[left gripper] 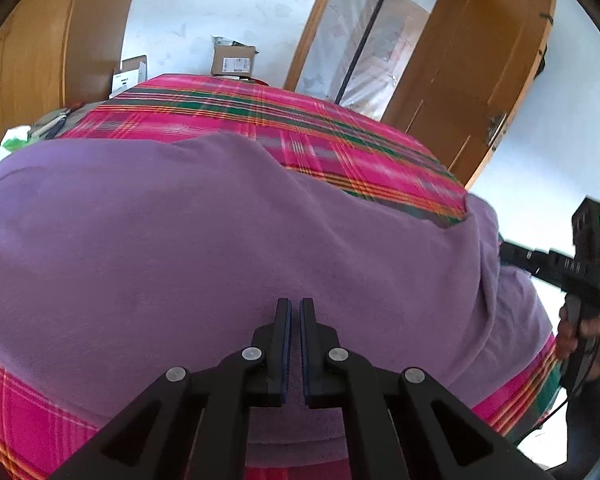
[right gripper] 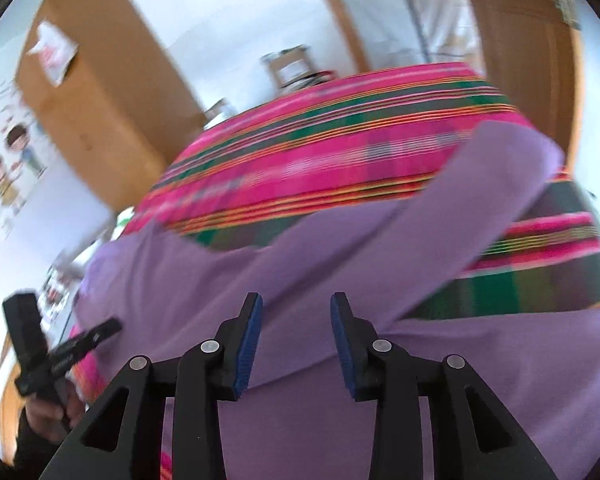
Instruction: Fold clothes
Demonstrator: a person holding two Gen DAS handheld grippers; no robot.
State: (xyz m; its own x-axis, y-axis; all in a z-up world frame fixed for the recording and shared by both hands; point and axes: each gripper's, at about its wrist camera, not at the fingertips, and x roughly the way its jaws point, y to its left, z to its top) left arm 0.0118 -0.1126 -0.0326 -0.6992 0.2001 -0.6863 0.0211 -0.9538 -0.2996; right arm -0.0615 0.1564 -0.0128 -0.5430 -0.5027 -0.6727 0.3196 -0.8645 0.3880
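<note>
Purple garment [left gripper: 204, 232] lies spread over a surface covered in pink plaid cloth [left gripper: 228, 116], probably a bed or a counter, I cannot tell which; it takes up the near half, with bare plaid showing far beyond it. Laid flat like this, its body is smooth and ready for a fold. One sleeve [right gripper: 500, 176] runs out diagonally toward the far right, a strip of plaid showing between it and the body, so it looks not yet folded in.

Left hand-held gripper [left gripper: 295, 308] hangs over the near middle of the garment with its jaws almost together and no cloth pinched between them. Right hand-held gripper [right gripper: 296, 304] is over the near right part, just short of the sleeve's root, its jaws standing apart with only flat fabric seen through the gap; it grips nothing. That spot suggests the sleeve is the next thing to be taken.

Far behind, cardboard boxes [left gripper: 233, 60] sit by the wall.
</note>
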